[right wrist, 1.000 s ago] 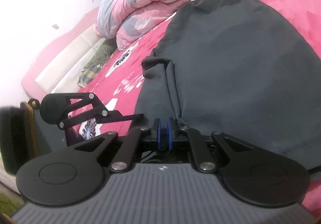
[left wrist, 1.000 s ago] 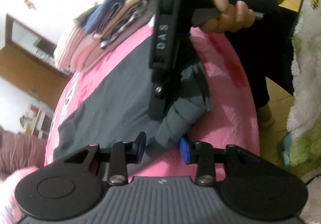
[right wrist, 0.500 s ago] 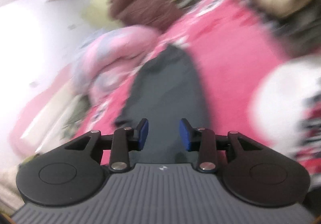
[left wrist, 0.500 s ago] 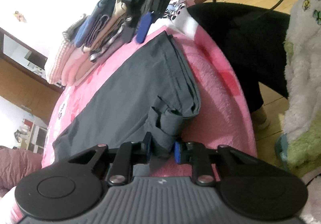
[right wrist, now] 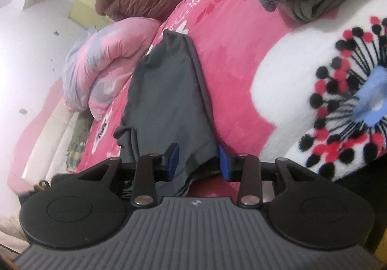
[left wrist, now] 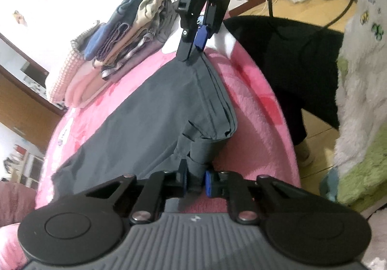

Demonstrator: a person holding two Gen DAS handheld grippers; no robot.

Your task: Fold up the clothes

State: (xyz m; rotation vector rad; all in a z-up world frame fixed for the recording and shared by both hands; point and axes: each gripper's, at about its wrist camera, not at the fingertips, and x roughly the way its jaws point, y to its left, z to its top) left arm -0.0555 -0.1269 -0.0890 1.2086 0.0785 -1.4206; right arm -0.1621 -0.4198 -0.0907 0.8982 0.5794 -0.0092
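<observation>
Grey garment (left wrist: 154, 110) lying long on the pink bed (left wrist: 254, 100). Left gripper (left wrist: 195, 179) pinching the bunched corner to pin it, right gripper (right wrist: 197, 161) spread wide over the other end, ready to grab.

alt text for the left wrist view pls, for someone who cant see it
The left gripper is shut on a bunched corner of a grey garment spread on a pink blanket. The right gripper meets the garment's far corner, beside a stack of folded clothes.
</observation>
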